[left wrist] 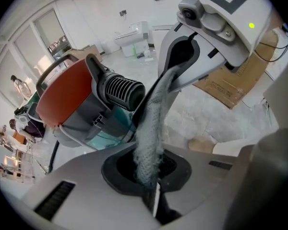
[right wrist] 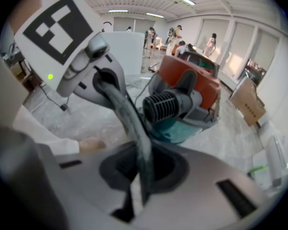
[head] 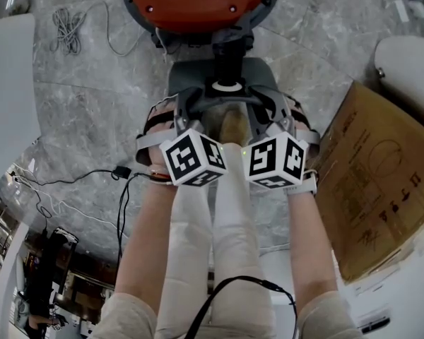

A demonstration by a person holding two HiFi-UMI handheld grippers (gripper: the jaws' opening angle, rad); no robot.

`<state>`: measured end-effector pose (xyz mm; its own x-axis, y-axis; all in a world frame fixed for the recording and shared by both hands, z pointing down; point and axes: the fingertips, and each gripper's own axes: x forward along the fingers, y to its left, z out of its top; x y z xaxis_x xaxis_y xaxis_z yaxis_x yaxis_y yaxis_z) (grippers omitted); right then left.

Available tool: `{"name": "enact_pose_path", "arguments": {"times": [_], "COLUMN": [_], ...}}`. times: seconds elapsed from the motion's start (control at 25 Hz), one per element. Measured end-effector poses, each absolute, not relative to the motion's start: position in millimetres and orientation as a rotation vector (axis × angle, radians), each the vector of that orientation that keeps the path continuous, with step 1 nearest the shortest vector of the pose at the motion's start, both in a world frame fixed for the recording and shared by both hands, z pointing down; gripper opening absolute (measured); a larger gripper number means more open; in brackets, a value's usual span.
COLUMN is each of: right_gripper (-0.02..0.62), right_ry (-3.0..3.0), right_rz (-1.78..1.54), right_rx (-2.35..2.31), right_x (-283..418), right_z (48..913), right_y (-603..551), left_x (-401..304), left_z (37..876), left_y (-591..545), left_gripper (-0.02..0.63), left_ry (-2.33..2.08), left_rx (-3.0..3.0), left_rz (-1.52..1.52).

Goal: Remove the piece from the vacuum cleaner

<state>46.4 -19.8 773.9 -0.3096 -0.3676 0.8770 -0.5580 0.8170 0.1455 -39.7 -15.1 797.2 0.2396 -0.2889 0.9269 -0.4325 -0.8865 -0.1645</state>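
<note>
The orange vacuum cleaner (head: 194, 2) stands on the floor ahead of me, its black ribbed port (left wrist: 119, 91) facing my grippers; the same port (right wrist: 164, 107) shows in the right gripper view. A grey woven strip (left wrist: 152, 123) stretches between the two grippers. My left gripper (left wrist: 152, 199) is shut on one end of it. My right gripper (right wrist: 134, 195) is shut on the other end of the strip (right wrist: 137, 133). In the head view both grippers are close together just below the vacuum, left gripper (head: 186, 111) and right gripper (head: 267, 111). Where the strip joins the vacuum is hidden.
A flattened cardboard box (head: 378, 182) lies at the right. Cables (head: 67, 30) trail over the marble floor at the left and near my legs. White furniture (head: 7, 83) stands at the far left. A shoe toe (head: 231, 127) shows between the grippers. People stand far off (right wrist: 212, 42).
</note>
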Motion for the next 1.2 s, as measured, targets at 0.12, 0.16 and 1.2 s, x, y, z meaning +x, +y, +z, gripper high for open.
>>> {"name": "enact_pose_path", "arguments": {"times": [0.12, 0.16, 1.2], "right_gripper": [0.028, 0.028, 0.028], "right_ry": [-1.944, -1.943, -2.002], "right_rz": [0.216, 0.212, 0.262], "right_rx": [0.675, 0.665, 0.696], "right_x": [44.5, 43.8, 50.1], "right_z": [772.5, 773.0, 634.4], "right_y": [-9.0, -5.5, 17.6], "left_x": [-42.0, -42.5, -34.0], "left_z": [795.9, 796.8, 659.2], "left_y": [-6.0, -2.0, 21.5], "left_gripper": [0.032, 0.032, 0.033], "left_ry": [-0.692, -0.683, -0.670], "left_rx": [2.378, 2.373, 2.405], "left_rz": [1.724, 1.728, 1.523]}}
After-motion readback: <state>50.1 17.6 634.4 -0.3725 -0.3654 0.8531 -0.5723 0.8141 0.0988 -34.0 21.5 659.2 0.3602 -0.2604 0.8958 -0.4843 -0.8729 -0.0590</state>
